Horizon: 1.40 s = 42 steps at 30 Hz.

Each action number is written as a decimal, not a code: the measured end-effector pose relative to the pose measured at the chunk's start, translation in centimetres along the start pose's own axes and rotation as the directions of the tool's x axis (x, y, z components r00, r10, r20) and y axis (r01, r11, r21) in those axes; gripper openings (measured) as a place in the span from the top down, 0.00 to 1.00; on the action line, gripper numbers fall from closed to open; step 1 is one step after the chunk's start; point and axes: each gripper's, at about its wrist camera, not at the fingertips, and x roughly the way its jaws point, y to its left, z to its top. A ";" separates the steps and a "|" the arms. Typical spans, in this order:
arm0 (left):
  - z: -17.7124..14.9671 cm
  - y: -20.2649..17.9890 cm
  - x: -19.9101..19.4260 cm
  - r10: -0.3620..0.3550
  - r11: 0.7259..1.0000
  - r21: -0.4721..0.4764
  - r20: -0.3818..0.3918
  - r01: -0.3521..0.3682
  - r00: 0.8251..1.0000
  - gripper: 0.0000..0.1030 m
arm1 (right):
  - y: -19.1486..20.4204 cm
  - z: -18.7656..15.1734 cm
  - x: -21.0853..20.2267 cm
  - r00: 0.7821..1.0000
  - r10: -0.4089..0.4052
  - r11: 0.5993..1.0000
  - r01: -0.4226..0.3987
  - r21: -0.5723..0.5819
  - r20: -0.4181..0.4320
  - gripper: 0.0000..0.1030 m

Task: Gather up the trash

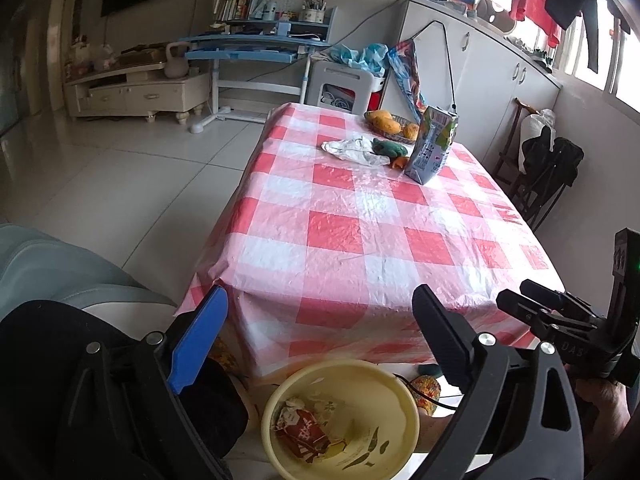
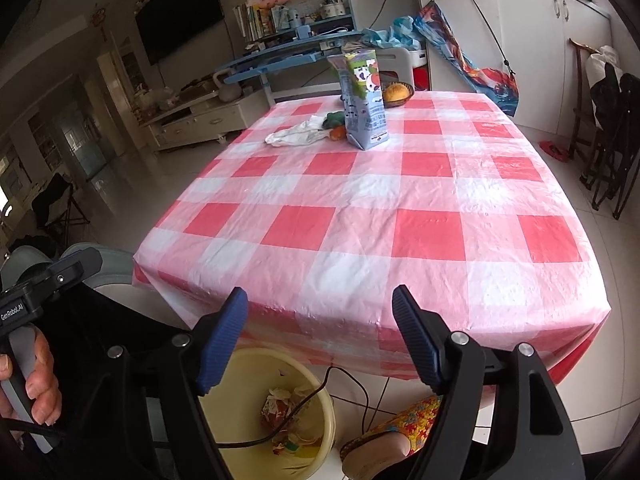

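Note:
A yellow bin [image 1: 396, 404] [image 2: 236, 396] stands on the floor below the near table edge, holding a crumpled red and white wrapper [image 1: 302, 432] [image 2: 276, 406]. At the far end of the checked table [image 1: 340, 236] [image 2: 360, 216] lie a crumpled white wrapper [image 1: 354, 150] [image 2: 298, 133], a green scrap [image 1: 390, 147] [image 2: 334, 119] and an upright drink carton [image 1: 432, 144] [image 2: 365, 100]. My left gripper [image 1: 320, 308] hangs open above the bin, nothing between its fingers. My right gripper [image 2: 320, 304] is open and empty too, over the table's near edge; it also shows in the left view [image 1: 532, 300].
A bowl of orange fruit [image 1: 390, 122] [image 2: 398, 92] sits behind the carton. A black cable [image 2: 332, 384] runs across the bin's mouth. A foot in a patterned slipper [image 2: 384, 440] is beside the bin. A grey chair [image 1: 60, 276] stands left, dark folding chairs [image 2: 612, 136] right.

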 end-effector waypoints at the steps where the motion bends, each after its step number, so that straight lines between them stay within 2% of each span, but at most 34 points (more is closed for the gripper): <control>1: 0.0 0.0 0.1 0.002 1.000 0.003 -0.001 -0.002 1.000 0.13 | 0.0 0.0 0.0 1.000 0.000 1.000 0.000 0.001 0.000 0.30; 24: -0.2 -2.3 0.6 0.046 0.995 0.094 -0.005 -0.045 0.999 0.12 | -0.8 -0.3 0.0 1.000 -0.014 1.000 0.014 -0.015 0.014 0.30; 42: -0.4 -4.3 1.1 0.082 0.981 0.176 0.001 -0.081 0.997 0.12 | -1.2 -0.1 -0.8 0.999 0.007 1.000 -0.007 -0.017 0.047 0.30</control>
